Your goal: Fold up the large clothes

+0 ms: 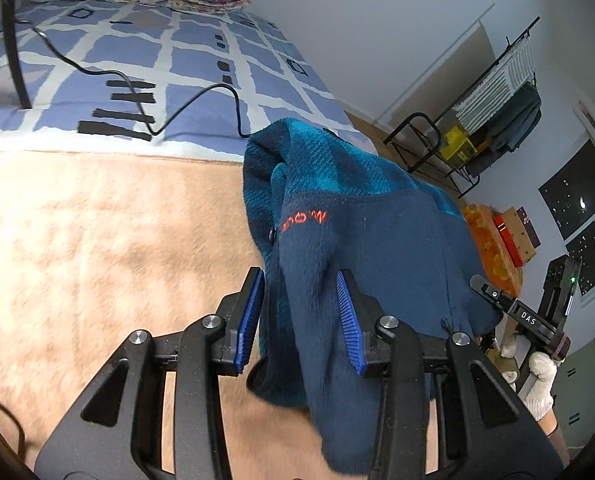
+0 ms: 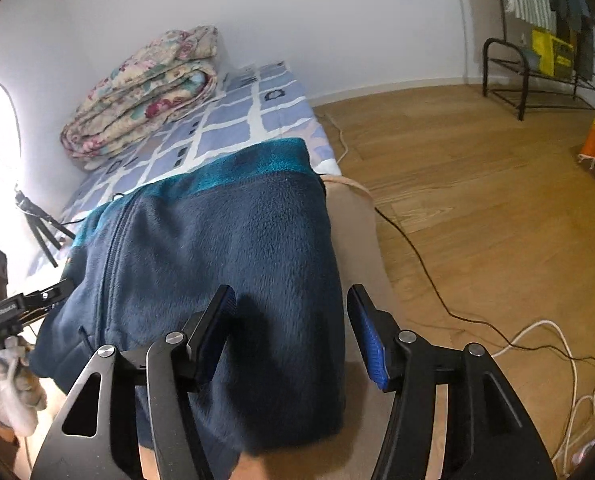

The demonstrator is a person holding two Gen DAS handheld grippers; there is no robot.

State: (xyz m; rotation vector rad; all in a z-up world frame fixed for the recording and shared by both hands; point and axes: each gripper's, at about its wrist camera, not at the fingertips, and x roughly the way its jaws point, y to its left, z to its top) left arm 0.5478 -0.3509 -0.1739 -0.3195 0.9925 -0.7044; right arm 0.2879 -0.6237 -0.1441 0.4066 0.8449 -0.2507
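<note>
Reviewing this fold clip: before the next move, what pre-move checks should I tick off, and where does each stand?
1. Left gripper free of the fleece jacket: not ok, fabric bunched between its jaws.
2. Right gripper pads off fabric: cannot tell, jaws apart, jacket between.
3. Jacket lying flat: not ok, humped.
4. Jacket on the beige blanket: ok.
5. Black cable clear of the jacket: cannot tell.

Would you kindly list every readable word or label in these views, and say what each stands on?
"DAS": on the right gripper, seen from the left wrist.
Orange embroidery on the fleece: upside down, not legible.
White label on the left gripper, seen from the right wrist: too blurred.
</note>
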